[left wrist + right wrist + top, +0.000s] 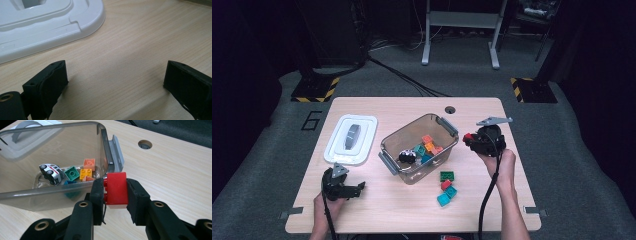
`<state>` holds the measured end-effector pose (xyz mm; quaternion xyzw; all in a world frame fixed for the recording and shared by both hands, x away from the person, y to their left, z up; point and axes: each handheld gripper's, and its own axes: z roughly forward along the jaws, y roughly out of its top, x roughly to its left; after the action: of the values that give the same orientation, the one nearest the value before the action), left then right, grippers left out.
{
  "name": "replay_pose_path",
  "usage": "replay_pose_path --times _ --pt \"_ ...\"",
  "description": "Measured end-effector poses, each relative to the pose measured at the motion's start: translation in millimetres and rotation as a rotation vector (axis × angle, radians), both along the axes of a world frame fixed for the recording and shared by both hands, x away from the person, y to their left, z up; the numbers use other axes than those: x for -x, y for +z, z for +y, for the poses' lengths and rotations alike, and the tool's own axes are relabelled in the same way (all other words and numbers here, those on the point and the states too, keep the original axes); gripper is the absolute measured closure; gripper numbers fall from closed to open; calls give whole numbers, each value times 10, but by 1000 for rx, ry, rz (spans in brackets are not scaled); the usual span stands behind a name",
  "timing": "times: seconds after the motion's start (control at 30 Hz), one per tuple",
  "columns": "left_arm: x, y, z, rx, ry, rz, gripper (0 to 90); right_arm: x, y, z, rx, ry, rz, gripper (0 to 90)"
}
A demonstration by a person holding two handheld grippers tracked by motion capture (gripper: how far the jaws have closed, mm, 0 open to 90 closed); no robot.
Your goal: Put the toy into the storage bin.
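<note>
Red brick (116,187) clamped in raised right tongs (115,195) | left tongs (115,82) apart, low.

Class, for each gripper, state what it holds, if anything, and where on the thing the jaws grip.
The right gripper clamps a red toy brick by its two opposite side faces. The left gripper is open above the table, holding nothing.

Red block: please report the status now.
Right gripper shut on red block, beside clear bin. Left gripper open, resting on table. Nothing in the way.
</note>
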<state>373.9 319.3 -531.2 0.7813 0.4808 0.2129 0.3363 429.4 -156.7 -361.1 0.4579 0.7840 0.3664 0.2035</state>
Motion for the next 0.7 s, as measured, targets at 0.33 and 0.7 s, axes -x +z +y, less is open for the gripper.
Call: replay_pose_path --times 0.33,0.7 --pt "-1 0 0 -1 0 0 49 -95 93 124 1 23 -11 682" --pt "-3 -1 2 2 -1 0 50 -274 42 408 -8 62 9 681"
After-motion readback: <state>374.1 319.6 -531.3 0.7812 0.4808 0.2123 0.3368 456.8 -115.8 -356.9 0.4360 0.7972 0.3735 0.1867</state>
